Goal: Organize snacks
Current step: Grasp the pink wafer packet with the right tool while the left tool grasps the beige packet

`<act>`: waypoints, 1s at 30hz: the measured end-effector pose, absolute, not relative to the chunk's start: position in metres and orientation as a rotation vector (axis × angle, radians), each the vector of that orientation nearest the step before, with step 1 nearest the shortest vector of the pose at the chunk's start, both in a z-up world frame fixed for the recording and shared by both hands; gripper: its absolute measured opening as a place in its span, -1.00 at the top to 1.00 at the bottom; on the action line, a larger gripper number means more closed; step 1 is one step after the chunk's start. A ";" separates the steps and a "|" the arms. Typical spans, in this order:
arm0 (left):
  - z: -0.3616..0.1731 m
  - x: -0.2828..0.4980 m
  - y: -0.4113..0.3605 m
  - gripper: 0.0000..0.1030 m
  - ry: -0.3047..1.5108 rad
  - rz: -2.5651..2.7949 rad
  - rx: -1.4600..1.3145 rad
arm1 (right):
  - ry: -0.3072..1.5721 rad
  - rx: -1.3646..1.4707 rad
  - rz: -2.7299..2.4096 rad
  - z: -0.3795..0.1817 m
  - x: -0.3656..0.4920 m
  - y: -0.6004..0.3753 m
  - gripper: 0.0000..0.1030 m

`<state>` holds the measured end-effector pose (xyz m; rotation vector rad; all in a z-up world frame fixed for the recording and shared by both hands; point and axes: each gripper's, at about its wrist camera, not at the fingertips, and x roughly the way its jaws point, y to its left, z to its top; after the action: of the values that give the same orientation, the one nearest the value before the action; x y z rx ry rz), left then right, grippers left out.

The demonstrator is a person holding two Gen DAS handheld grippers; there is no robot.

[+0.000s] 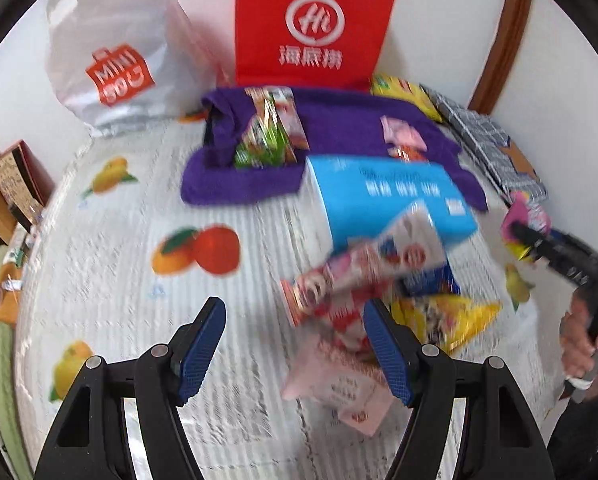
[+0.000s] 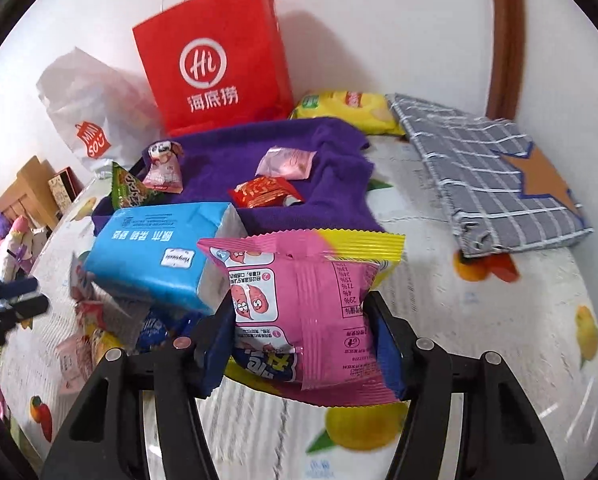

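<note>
— Two grippers show here. How do we stand on the right?

— We have the right gripper [image 2: 303, 336] clamped on a pink snack packet [image 2: 299, 312] with a yellow top edge, held above the fruit-print tablecloth [image 2: 499, 320].

— And our left gripper [image 1: 295, 344]?

— Its jaws stand apart with nothing between them, over the near cloth just left of a heap of snack packets [image 1: 351, 292].

— Where do we see the rest?

— Beyond the heap lies a blue tissue pack [image 2: 159, 252], and farther on a purple towel [image 2: 327, 152] carrying a few small packets, one red [image 2: 265, 192]. At the far wall we see a red paper bag [image 2: 215, 60], a white plastic bag [image 2: 87, 120] on its left and a yellow chip bag [image 2: 347, 108] on its right.
</note>
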<state>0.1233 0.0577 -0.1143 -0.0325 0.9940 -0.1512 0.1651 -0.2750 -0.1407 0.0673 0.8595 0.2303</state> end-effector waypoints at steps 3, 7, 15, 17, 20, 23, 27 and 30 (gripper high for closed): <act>-0.128 0.122 0.051 -0.36 1.033 -0.147 -0.021 | 0.839 0.071 0.229 -0.135 0.149 -0.280 -0.19; -0.149 0.116 0.046 -0.36 1.072 -0.157 -0.008 | 0.828 0.064 0.243 -0.133 0.134 -0.278 -0.19; -0.166 0.107 0.042 -0.36 1.046 -0.194 -0.020 | 0.822 0.050 0.265 -0.135 0.120 -0.267 -0.19; -0.167 0.104 0.040 -0.36 1.025 -0.189 -0.011 | 0.823 0.041 0.274 -0.137 0.118 -0.264 -0.19; -0.167 0.096 0.034 -0.20 0.998 -0.207 0.016 | 0.835 0.038 0.283 -0.140 0.118 -0.260 -0.19; -0.166 0.089 0.032 -0.05 0.981 -0.235 0.013 | 0.843 0.030 0.290 -0.144 0.117 -0.256 -0.19; -0.165 0.082 0.034 0.16 0.962 -0.250 -0.010 | 0.850 0.024 0.296 -0.148 0.112 -0.251 -0.19; -0.162 0.079 0.039 0.21 0.958 -0.256 -0.034 | 0.853 0.023 0.299 -0.149 0.111 -0.250 -0.19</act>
<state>0.0792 0.0391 -0.1616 -0.0339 0.9585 -0.2562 0.1106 -0.2499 -0.1487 0.0230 0.8528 0.2989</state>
